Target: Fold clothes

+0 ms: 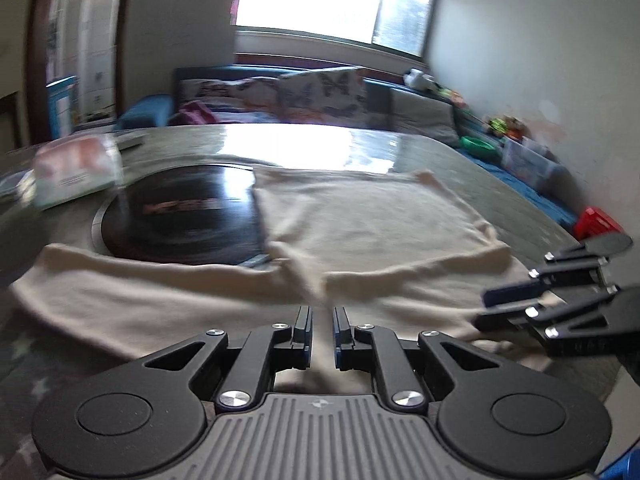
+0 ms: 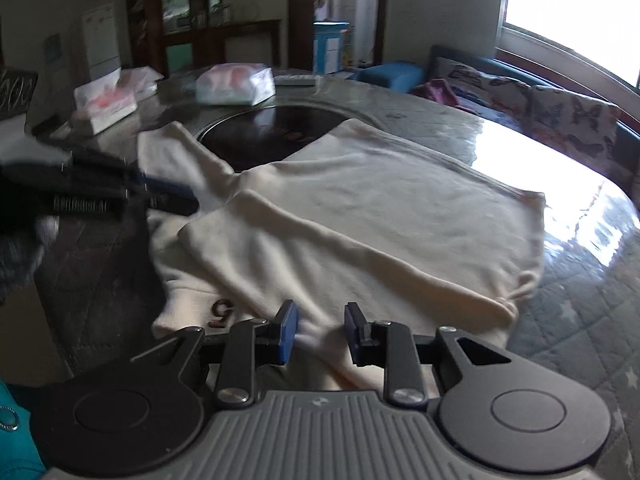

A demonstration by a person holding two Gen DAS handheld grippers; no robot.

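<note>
A cream garment (image 1: pixel 360 224) lies spread flat on the grey table (image 1: pixel 440 152), its left part over a dark round inset plate (image 1: pixel 180 212). One sleeve is folded across its body (image 2: pixel 320 236), and a dark mark (image 2: pixel 222 312) shows near its close edge. My left gripper (image 1: pixel 322 316) hovers low over the near edge of the cloth, its fingers a narrow gap apart with nothing pinched between them. My right gripper (image 2: pixel 322 320) is open over the garment's near hem. Each gripper shows in the other's view: the right gripper (image 1: pixel 496 304) and the blurred left gripper (image 2: pixel 180 200).
Tissue packs (image 2: pixel 236 84) (image 2: pixel 106 104) and a remote (image 2: pixel 296 79) sit at the table's far side. A sofa with butterfly cushions (image 1: pixel 320 88) stands under a bright window. Toys and a red basket (image 1: pixel 596 220) line the right wall.
</note>
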